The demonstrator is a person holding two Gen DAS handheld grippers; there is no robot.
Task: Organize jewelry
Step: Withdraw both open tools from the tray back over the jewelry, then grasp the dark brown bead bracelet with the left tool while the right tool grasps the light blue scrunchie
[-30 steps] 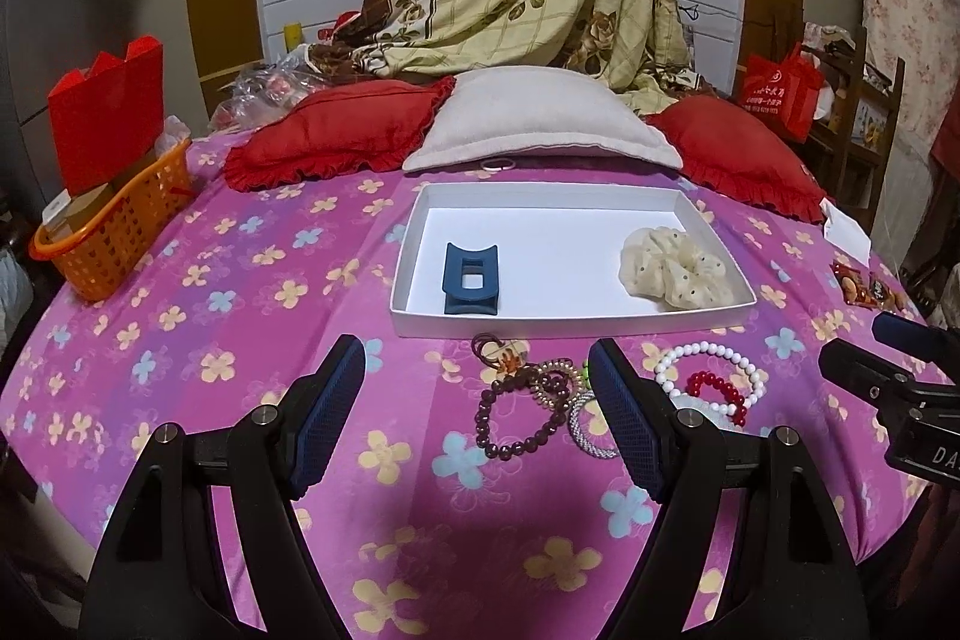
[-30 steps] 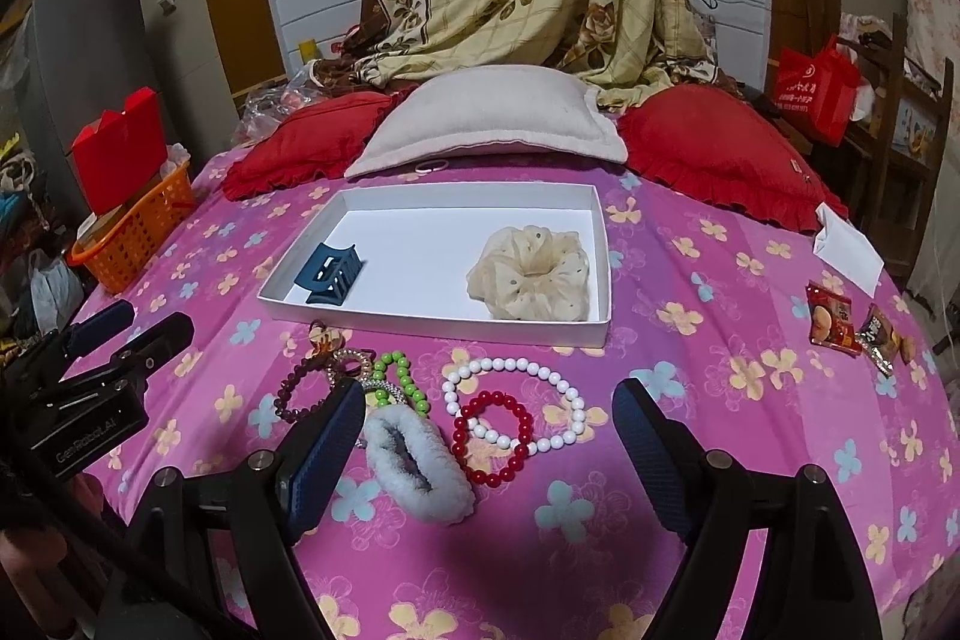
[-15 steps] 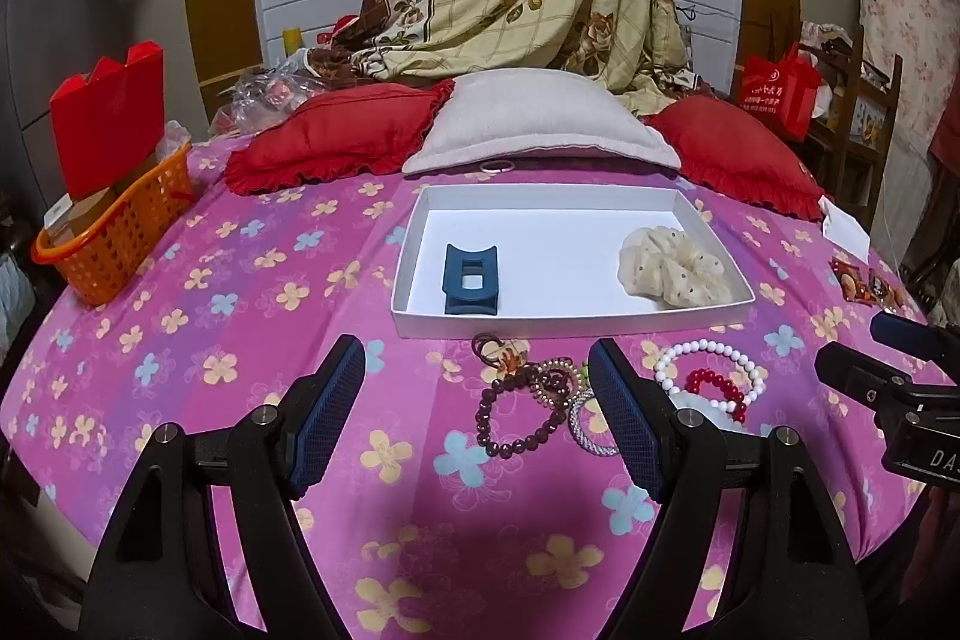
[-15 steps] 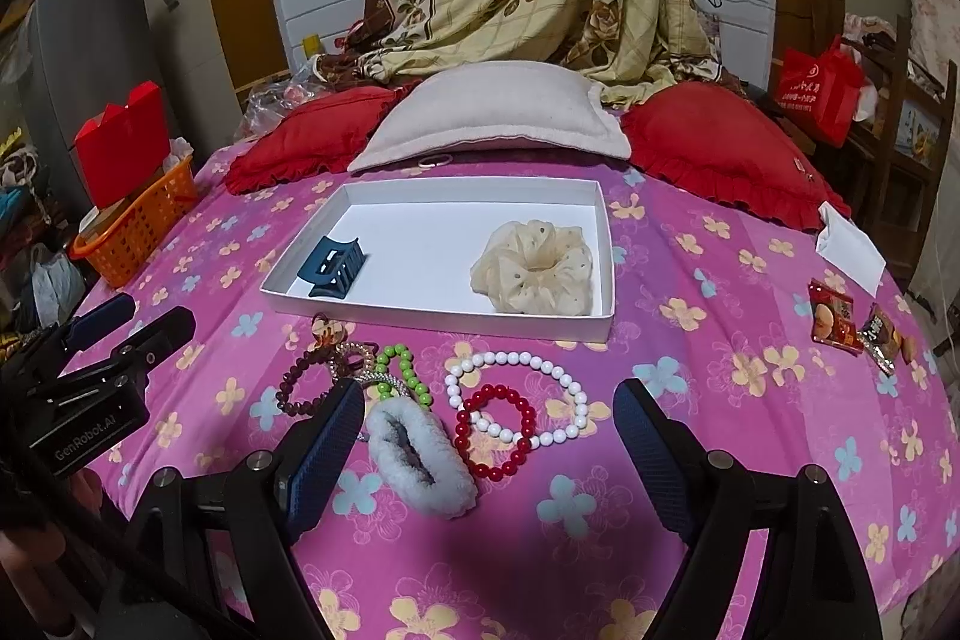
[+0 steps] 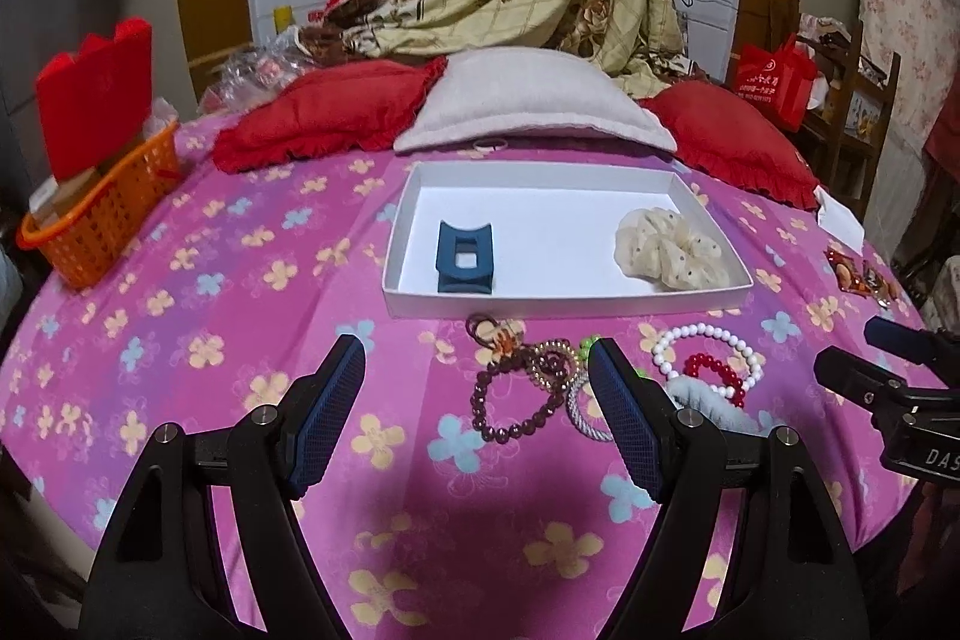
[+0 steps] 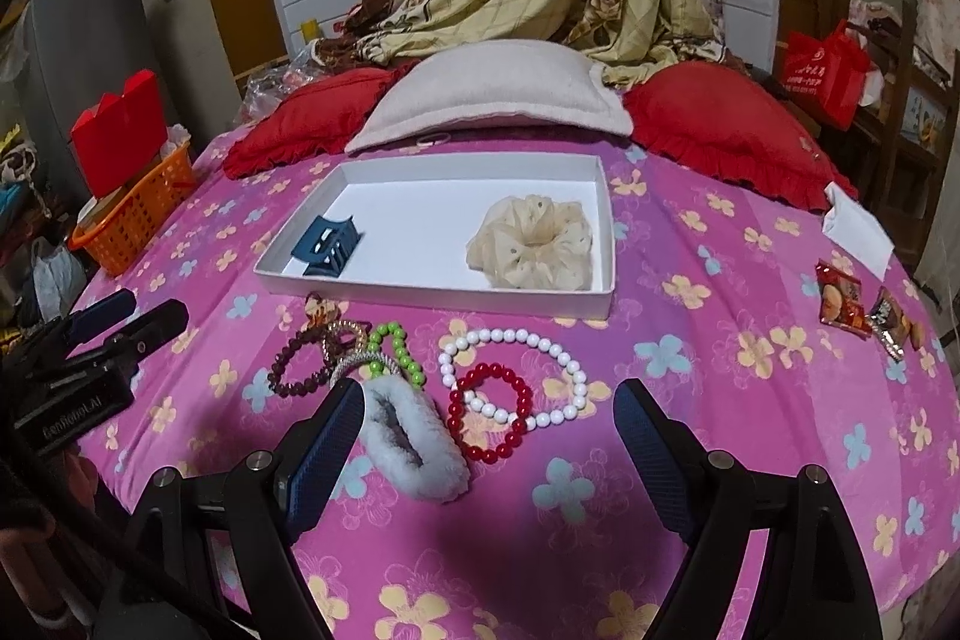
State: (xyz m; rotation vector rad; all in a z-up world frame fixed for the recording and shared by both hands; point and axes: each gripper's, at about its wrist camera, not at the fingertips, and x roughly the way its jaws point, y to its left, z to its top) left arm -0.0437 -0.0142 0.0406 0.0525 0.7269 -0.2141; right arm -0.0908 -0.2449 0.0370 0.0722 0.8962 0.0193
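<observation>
A white tray (image 5: 564, 301) (image 6: 432, 283) lies on the pink flowered bedspread, holding a blue hair claw (image 5: 465, 265) (image 6: 327, 244) and a cream scrunchie (image 5: 672, 250) (image 6: 531, 241). In front of it lie a dark bead bracelet (image 5: 516, 403) (image 6: 291, 364), a green bead bracelet (image 6: 396, 352), a white bead bracelet (image 5: 708, 340) (image 6: 510, 370), a red bead bracelet (image 5: 717, 376) (image 6: 489, 421) and a fluffy grey scrunchie (image 6: 414, 442). My left gripper (image 5: 477, 409) hovers open before the dark bracelet. My right gripper (image 6: 489, 451) hovers open, with the grey scrunchie and red bracelet seen between its fingers.
An orange basket (image 5: 99, 220) (image 6: 141, 214) with a red box stands at the left. Red and grey pillows (image 5: 528, 100) lie behind the tray. Snack packets (image 6: 858, 307) and a white paper (image 6: 855, 229) lie at the right. The bed's front edge is close below the grippers.
</observation>
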